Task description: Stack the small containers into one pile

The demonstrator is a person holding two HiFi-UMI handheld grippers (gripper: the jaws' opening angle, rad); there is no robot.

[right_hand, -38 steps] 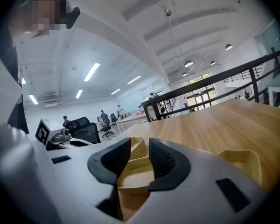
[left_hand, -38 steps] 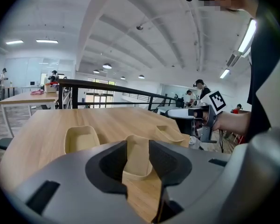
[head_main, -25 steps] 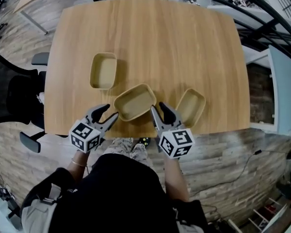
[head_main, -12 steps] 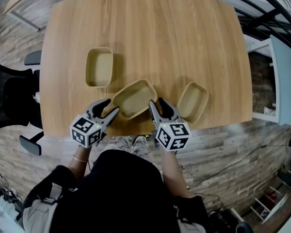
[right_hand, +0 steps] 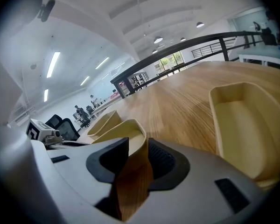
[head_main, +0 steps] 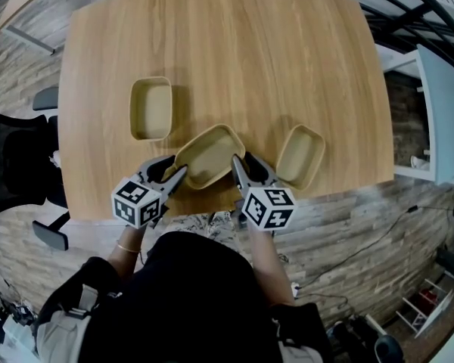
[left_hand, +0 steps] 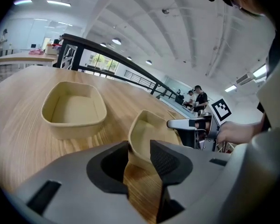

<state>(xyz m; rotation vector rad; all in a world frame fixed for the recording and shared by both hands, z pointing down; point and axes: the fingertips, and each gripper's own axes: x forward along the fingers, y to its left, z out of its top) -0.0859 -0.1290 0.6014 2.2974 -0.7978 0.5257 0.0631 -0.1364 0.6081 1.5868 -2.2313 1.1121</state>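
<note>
Three tan oblong containers lie on the wooden table (head_main: 250, 51). The middle container (head_main: 209, 155) sits near the front edge with a gripper at each end. My left gripper (head_main: 176, 166) has that container's near-left corner (left_hand: 151, 129) between its jaws, which are closing on it, and both pads touch it. My right gripper (head_main: 244, 161) has the rim at the container's right end (right_hand: 126, 132) filling the gap between its pads. The left container (head_main: 150, 108) and the right container (head_main: 300, 156) stand apart, untouched.
The table's front edge runs just under both grippers. A black office chair (head_main: 15, 165) stands left of the table. A railing and a white desk (head_main: 439, 104) lie to the right. Beyond the containers the tabletop is bare wood.
Both grippers have moved forward onto the ends of the middle container. The left jaws have narrowed around its corner. The head view has shifted slightly.
</note>
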